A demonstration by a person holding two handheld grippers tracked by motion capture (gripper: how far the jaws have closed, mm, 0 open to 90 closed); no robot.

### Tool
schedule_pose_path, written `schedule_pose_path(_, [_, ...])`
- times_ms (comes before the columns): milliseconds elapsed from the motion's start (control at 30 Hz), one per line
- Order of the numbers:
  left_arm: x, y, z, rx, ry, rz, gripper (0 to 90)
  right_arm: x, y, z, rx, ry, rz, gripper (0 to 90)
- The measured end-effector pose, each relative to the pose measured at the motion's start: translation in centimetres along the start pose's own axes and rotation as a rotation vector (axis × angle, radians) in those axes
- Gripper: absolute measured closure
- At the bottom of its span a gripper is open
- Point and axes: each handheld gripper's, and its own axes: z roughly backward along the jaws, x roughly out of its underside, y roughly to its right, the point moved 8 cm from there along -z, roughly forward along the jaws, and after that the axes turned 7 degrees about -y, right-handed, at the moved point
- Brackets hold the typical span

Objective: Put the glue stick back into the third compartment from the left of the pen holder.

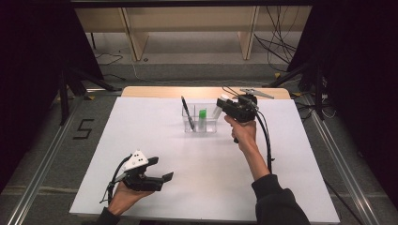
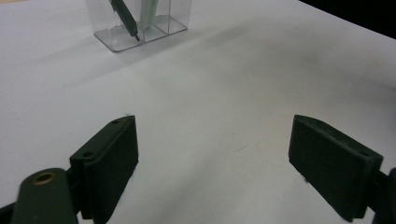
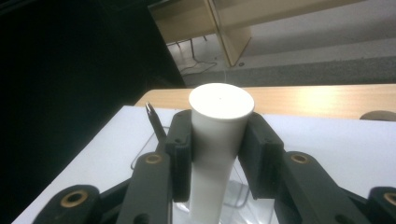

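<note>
A clear plastic organiser box [image 1: 210, 125] stands at the middle back of the white table. A black pen [image 1: 187, 112] leans in its left part and a green-capped tube [image 1: 202, 117] stands in the middle. My right gripper [image 1: 221, 103] is over the box's right end, shut on a white tube [image 1: 217, 111]. In the right gripper view the pads squeeze the white tube [image 3: 219, 107] from both sides, with the pen [image 3: 155, 122] behind at the left. My left gripper [image 1: 159, 169] rests near the front left, open and with nothing between its fingers [image 2: 112, 158]. Ahead of it are the box [image 2: 140, 35] and the pen [image 2: 125, 16].
The white sheet [image 1: 155, 140] covers most of the table, and a wooden strip [image 1: 155, 91] shows along its far edge. Behind the table are wooden furniture legs [image 1: 138, 44] and loose cables [image 1: 281, 47]. Black stands [image 1: 63, 93] flank both sides.
</note>
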Motion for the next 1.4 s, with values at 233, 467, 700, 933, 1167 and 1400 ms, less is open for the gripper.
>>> schedule_pose_path(233, [0.0,0.0,0.1,-0.01,0.002,-0.01,15.4,-0.8,0.1,-0.8,0.022,0.003,0.001,67.2])
schedule_pose_path(467, [-0.1,0.0,0.2,-0.01,0.014,-0.002,15.4,-0.9,0.0,-1.9,0.049,-0.013,0.015,67.3])
schedule_pose_path(700, [-0.3,0.0,0.4,0.015,0.028,0.006,15.4,-1.1,-0.2,-2.9,0.068,-0.021,0.034,67.2])
schedule_pose_path(933, [-0.4,0.0,0.6,0.017,0.036,0.006,15.4,-0.7,-0.1,-3.7,0.087,-0.035,0.043,67.1])
schedule_pose_path(1167, [-0.4,0.0,0.6,0.018,0.036,0.008,15.5,-0.3,0.2,-4.4,0.107,-0.048,0.045,67.1])
schedule_pose_path(1400, [-0.4,-0.1,0.6,0.018,0.039,0.009,15.5,0.1,0.7,-4.9,0.13,-0.071,0.052,67.0])
